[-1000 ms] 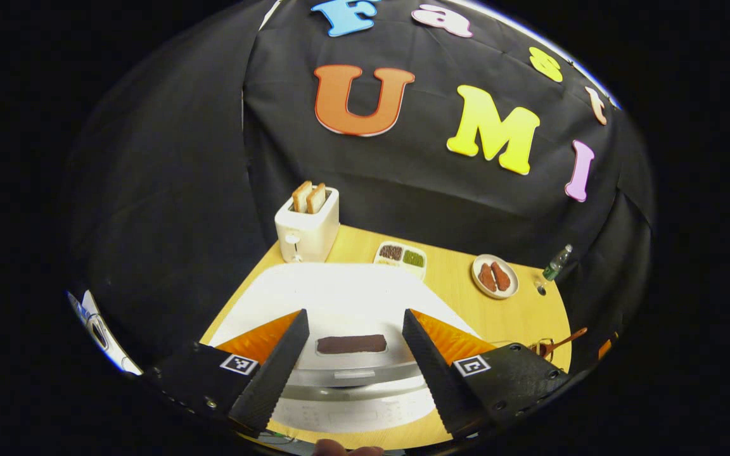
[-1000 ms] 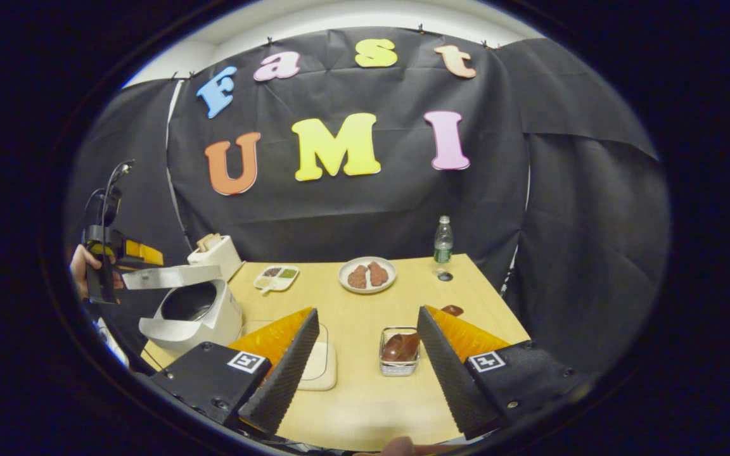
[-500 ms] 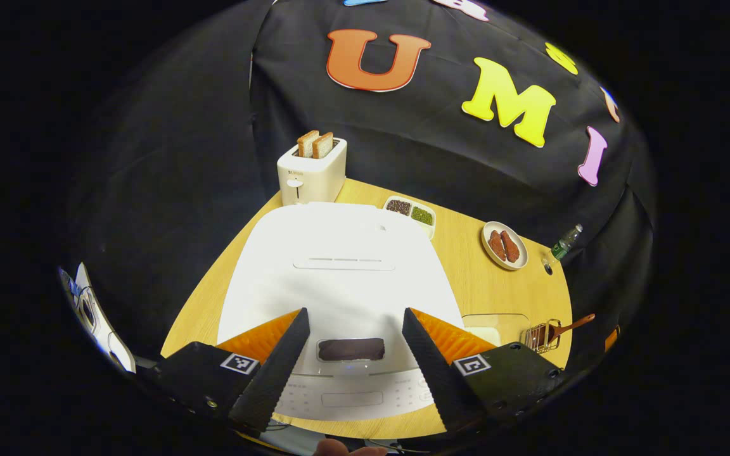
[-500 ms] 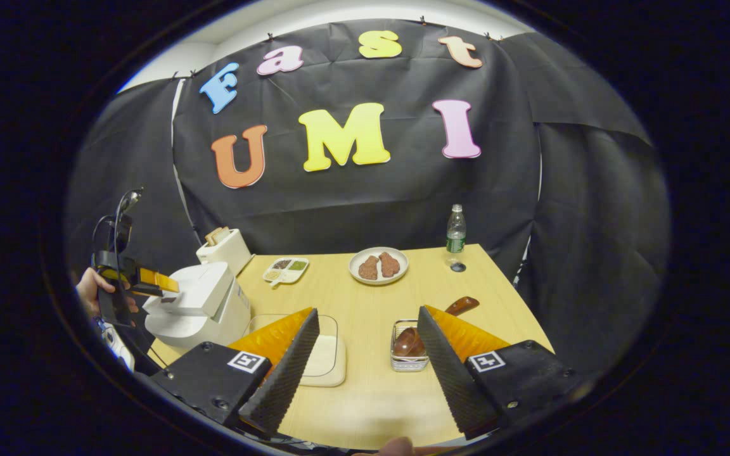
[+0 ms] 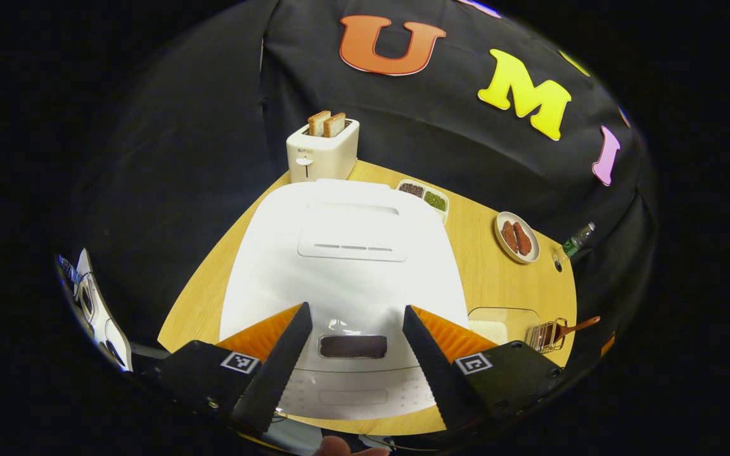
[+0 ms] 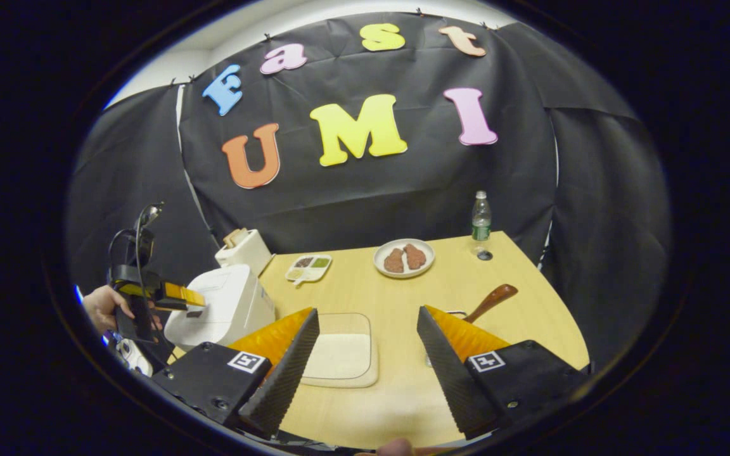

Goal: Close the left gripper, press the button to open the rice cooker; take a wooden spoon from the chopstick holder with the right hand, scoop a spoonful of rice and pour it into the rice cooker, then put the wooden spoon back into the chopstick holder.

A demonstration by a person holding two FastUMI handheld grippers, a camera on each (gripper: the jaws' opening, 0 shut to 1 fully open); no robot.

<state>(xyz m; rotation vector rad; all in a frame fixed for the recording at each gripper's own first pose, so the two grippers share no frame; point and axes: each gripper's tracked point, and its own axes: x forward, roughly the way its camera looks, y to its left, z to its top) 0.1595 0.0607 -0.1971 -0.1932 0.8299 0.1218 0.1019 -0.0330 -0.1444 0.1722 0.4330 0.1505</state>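
The white rice cooker (image 5: pixel 346 253) stands with its lid down. Its dark button (image 5: pixel 352 346) lies between the spread fingers of my left gripper (image 5: pixel 355 311), which hovers open just above the lid's front. In the right gripper view the cooker (image 6: pixel 225 304) is at the left, with the left gripper (image 6: pixel 153 294) held over it by a hand (image 6: pixel 102 304). My right gripper (image 6: pixel 368 311) is open and holds nothing. The wooden spoon (image 6: pixel 492 301) pokes out behind its right finger; the chopstick holder (image 5: pixel 545 335) holds the spoon (image 5: pixel 577 326). A clear rice box (image 6: pixel 343 351) lies ahead.
A toaster (image 5: pixel 322 152) with two slices stands behind the cooker. A divided seasoning tray (image 6: pixel 308 267), a plate of brown food (image 6: pixel 403 258) and a water bottle (image 6: pixel 480 221) sit along the far side of the wooden table (image 6: pixel 466 278).
The cooker lid, raised a second ago, has swung down and is shut. The left gripper followed it down. The right gripper drew nearer the chopstick holder, which is now mostly behind its right finger.
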